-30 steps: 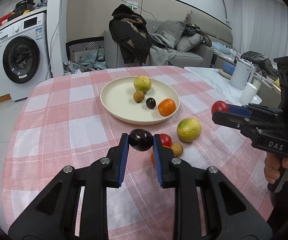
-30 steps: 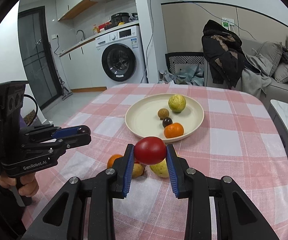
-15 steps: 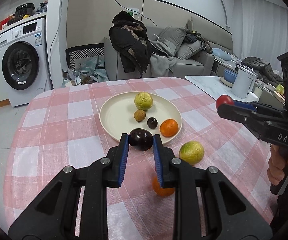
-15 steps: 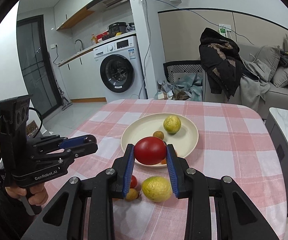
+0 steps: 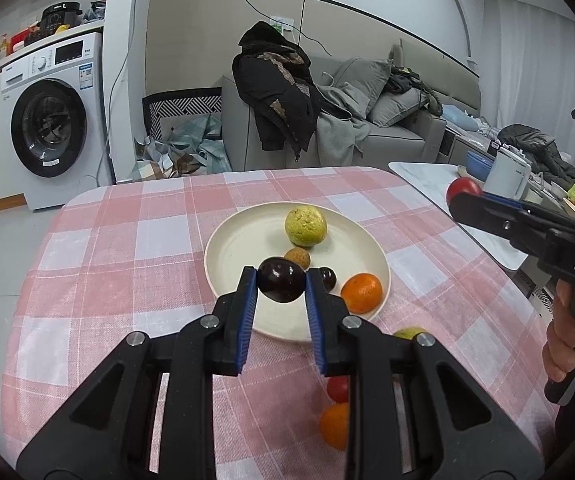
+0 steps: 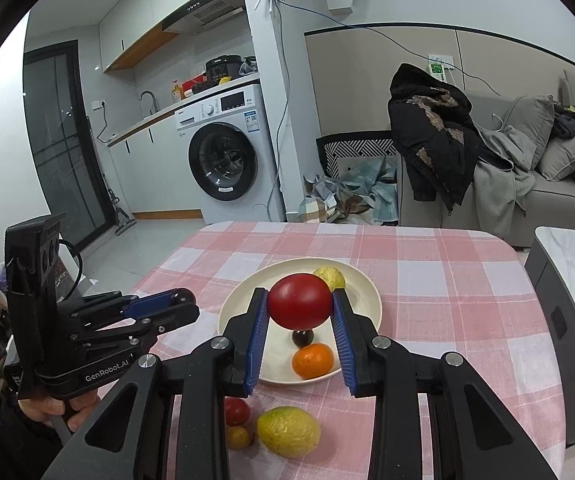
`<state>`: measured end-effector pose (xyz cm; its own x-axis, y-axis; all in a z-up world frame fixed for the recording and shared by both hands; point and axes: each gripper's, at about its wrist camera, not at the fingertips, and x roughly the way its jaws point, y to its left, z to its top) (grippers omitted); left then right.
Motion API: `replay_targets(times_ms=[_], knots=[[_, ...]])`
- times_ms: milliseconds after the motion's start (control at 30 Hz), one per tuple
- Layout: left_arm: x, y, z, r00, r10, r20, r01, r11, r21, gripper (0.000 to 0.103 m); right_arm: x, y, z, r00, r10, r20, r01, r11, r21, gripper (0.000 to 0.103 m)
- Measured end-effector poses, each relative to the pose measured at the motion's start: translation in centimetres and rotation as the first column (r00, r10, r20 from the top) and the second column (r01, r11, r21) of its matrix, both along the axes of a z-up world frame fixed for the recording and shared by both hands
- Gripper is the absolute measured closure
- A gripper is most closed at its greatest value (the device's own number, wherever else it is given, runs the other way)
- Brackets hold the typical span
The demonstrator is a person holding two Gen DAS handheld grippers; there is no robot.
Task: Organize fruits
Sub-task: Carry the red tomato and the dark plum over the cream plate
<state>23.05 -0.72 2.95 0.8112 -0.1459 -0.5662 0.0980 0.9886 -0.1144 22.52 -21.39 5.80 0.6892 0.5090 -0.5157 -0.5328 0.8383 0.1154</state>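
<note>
My left gripper (image 5: 280, 286) is shut on a dark purple fruit (image 5: 280, 285) and holds it over the near rim of the cream plate (image 5: 243, 240). My right gripper (image 6: 299, 308) is shut on a red tomato (image 6: 299, 307) above the same plate (image 6: 361, 286). On the plate lie a yellow-green fruit (image 5: 305, 227), a small brown fruit (image 5: 298, 258), a small dark fruit (image 5: 328, 278) and an orange (image 5: 361, 293). On the cloth near me lie a yellow-green fruit (image 6: 288, 431), a small red tomato (image 6: 236, 411) and a small yellow fruit (image 6: 238, 437).
The table has a pink checked cloth (image 5: 119, 264). Another orange (image 5: 334, 426) lies on the cloth under my left gripper. A white side table (image 5: 427, 176) with a kettle stands to the right. A washing machine (image 6: 223, 160) and sofa (image 6: 547, 184) stand beyond.
Both grippers have moved forward and up with their fruits, from over the loose fruit on the cloth to over the plate.
</note>
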Motion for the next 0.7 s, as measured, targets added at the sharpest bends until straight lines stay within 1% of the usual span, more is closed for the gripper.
replay_targets(times_ms=[133,267,400,500,700], knots=[[1.4,-0.1,-0.5,1.0,0.002,0.001,-0.002,1.0,0.001,0.082,1.2,-0.2,-0.6,1.0,-0.008,-0.026,0.009,1.0,0.023,0.071],[2.6,-0.1,-1.4,1.0,-0.006,-0.015,0.005,1.0,-0.009,0.082,2.4,-0.1,-1.5,0.999,-0.016,-0.051,0.017,0.999,0.032,0.071],[3.5,-0.3,-2.8,0.999,-0.003,-0.036,0.003,1.0,0.006,0.082,3.1,0.5,-2.9,0.998,-0.036,-0.045,0.036,0.999,-0.014,0.071],[4.0,-0.6,-3.8,0.999,-0.002,-0.052,0.003,1.0,0.031,0.082,4.0,0.6,-4.0,0.997,-0.035,-0.073,0.034,0.999,-0.025,0.071],[4.6,-1.1,-5.4,0.996,-0.017,-0.092,0.022,0.999,0.05,0.082,5.5,0.6,-6.0,0.991,-0.042,-0.125,0.035,0.998,-0.056,0.071]])
